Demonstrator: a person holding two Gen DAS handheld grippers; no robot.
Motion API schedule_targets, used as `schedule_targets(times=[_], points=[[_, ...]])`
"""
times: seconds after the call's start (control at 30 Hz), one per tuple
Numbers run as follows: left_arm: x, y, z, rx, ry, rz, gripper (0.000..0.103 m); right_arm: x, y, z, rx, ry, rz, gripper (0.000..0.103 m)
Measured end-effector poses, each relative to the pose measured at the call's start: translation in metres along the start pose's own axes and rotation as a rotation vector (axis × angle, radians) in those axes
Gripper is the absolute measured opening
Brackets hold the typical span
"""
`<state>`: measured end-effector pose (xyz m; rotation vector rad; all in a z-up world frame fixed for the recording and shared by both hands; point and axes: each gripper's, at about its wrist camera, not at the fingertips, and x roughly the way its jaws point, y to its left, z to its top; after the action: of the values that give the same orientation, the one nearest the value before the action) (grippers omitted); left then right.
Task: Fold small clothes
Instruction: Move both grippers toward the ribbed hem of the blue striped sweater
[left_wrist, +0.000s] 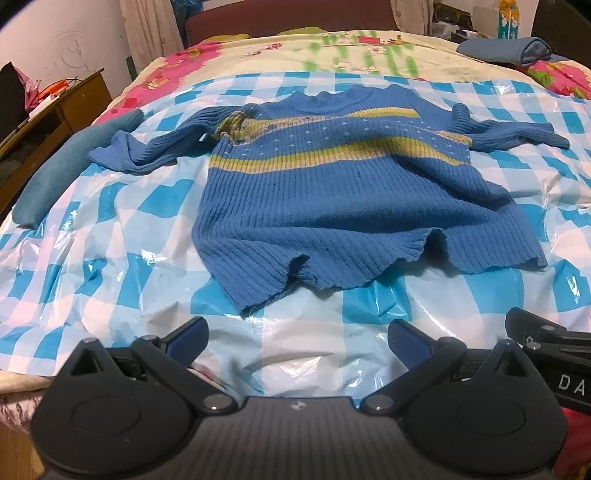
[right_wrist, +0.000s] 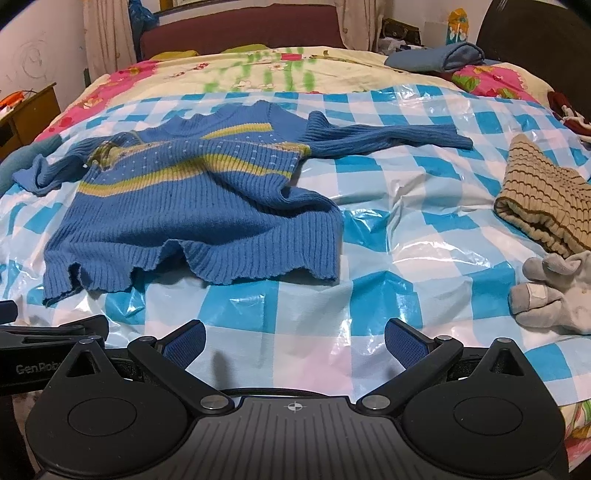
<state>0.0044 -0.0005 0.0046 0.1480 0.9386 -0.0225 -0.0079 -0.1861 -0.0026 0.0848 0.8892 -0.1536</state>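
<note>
A small blue ribbed sweater (left_wrist: 332, 206) with yellow-green stripes lies spread on the blue-and-white checked plastic sheet (left_wrist: 110, 229), neck away from me, both sleeves out to the sides. It also shows in the right wrist view (right_wrist: 192, 206), to the left. My left gripper (left_wrist: 297, 338) is open and empty, just short of the sweater's wavy hem. My right gripper (right_wrist: 294, 341) is open and empty over bare sheet (right_wrist: 406, 229), to the right of the hem. The right gripper's body shows at the left view's right edge (left_wrist: 546, 339).
A beige striped knit (right_wrist: 543, 199) and a grey garment (right_wrist: 554, 291) lie at the right. A teal garment (left_wrist: 66, 166) lies at the left. A folded blue cloth (left_wrist: 506, 50) sits far back right. A wooden cabinet (left_wrist: 40, 110) stands left of the bed.
</note>
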Motion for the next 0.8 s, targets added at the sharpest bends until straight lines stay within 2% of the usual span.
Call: schedule_targets(times=[0.8], points=[[-0.0001,0.0046,0.0052,-0.015,0.006,0.016,0.103,-0.0004,0.0071,0.0094,-0.013,0.010,0.012,0.103]])
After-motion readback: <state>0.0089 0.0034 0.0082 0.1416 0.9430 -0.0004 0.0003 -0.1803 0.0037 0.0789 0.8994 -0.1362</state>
